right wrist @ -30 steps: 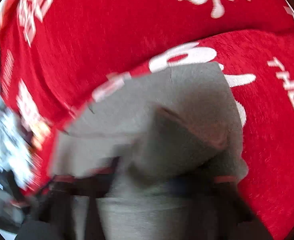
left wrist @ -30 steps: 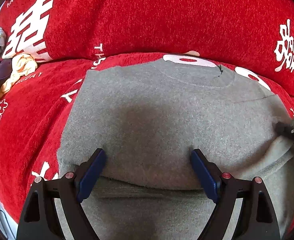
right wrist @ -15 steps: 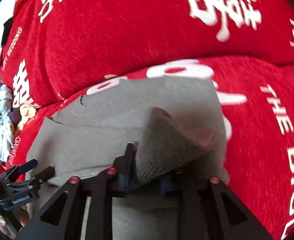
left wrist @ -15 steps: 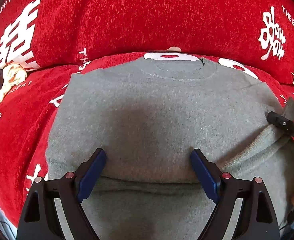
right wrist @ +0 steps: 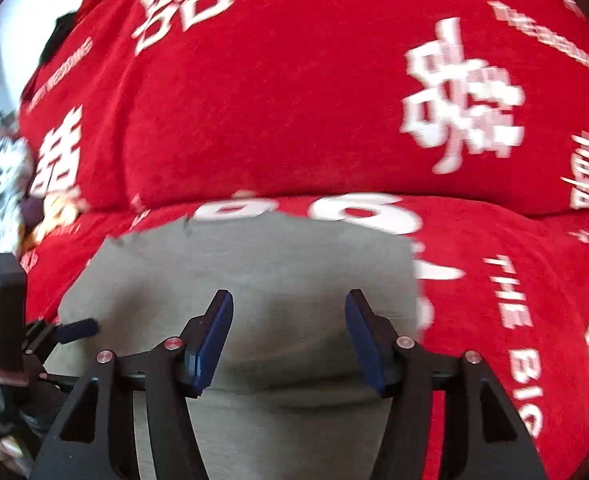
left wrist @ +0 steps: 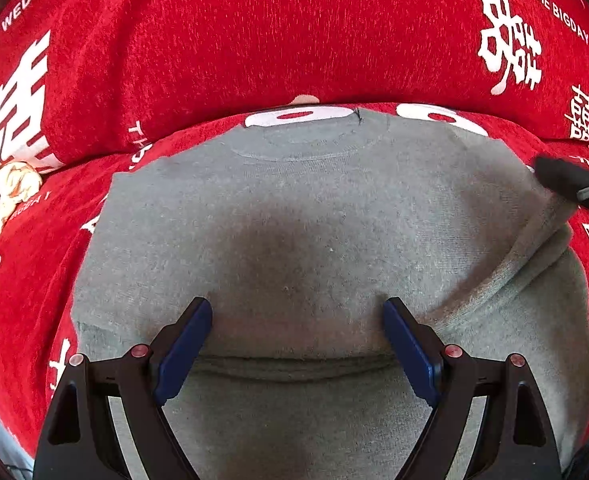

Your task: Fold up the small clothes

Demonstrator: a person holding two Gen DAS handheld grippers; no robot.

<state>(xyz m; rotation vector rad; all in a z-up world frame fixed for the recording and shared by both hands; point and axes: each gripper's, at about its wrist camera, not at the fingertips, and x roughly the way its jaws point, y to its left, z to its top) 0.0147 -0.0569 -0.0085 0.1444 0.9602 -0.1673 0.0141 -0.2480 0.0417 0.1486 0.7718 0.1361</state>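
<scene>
Right wrist view is motion-blurred, and the near hem of the grey knitted sweater (left wrist: 294,220) is cut off behind both tools; the crumpled pale clothes (left wrist: 10,188) at far left stay hard to make out. The sweater lies flat on the red printed plush cover (left wrist: 274,40), neckline far, right sleeve folded inward. Left gripper (left wrist: 297,332) hangs wide open, angled down over the sweater's middle; right gripper (right wrist: 289,326) has just been opening, jaws apart, nothing between them.

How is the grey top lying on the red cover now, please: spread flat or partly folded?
Partly folded: the grey top has one sleeve laid across its body and a crease along its near edge.
</scene>
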